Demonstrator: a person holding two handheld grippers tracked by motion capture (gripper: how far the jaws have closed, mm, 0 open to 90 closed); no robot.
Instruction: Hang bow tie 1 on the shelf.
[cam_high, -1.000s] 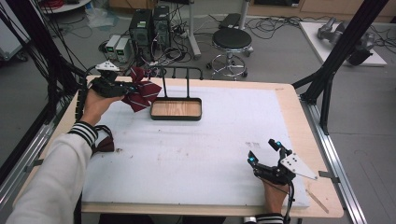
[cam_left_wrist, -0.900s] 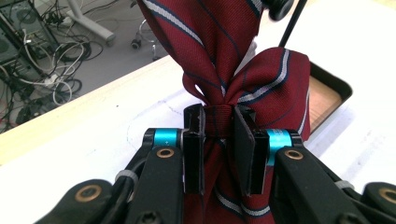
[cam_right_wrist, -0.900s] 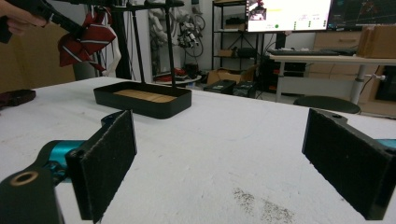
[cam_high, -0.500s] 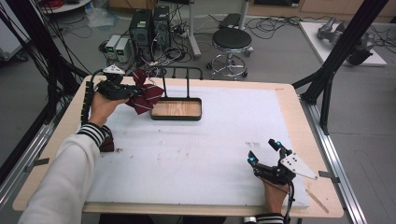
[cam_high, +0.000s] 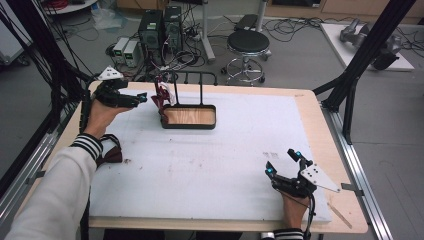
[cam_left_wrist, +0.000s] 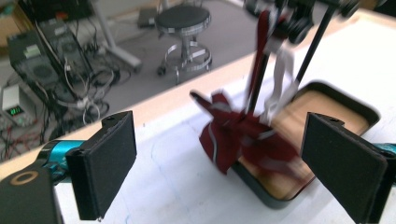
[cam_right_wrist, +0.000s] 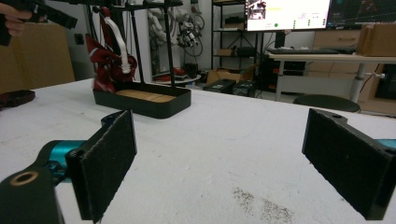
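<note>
A dark red cloth with a white band (cam_high: 161, 96) hangs from the left end of a black rack (cam_high: 189, 76), drooping over the edge of the rack's wooden-floored tray (cam_high: 191, 117). My left gripper (cam_high: 137, 99) is held just left of the cloth, open and apart from it. In the left gripper view the cloth (cam_left_wrist: 236, 136) hangs between the wide-spread jaws, beyond their tips, touching neither pad. My right gripper (cam_high: 282, 161) rests open near the table's front right with nothing in it. From the right gripper view the cloth (cam_right_wrist: 110, 59) and tray (cam_right_wrist: 144, 101) lie far off at the left.
A second dark red piece (cam_high: 111, 152) lies on the white table cover (cam_high: 210, 165) beside the left sleeve. Beyond the far table edge are a stool (cam_high: 248, 44), computer boxes (cam_high: 159, 27) and cables. Black frame posts (cam_high: 362, 55) stand at the right.
The left gripper has let go of the red cloth, which now hangs bunched on the rack's left end, and has drawn back to the left. The right gripper has stayed put.
</note>
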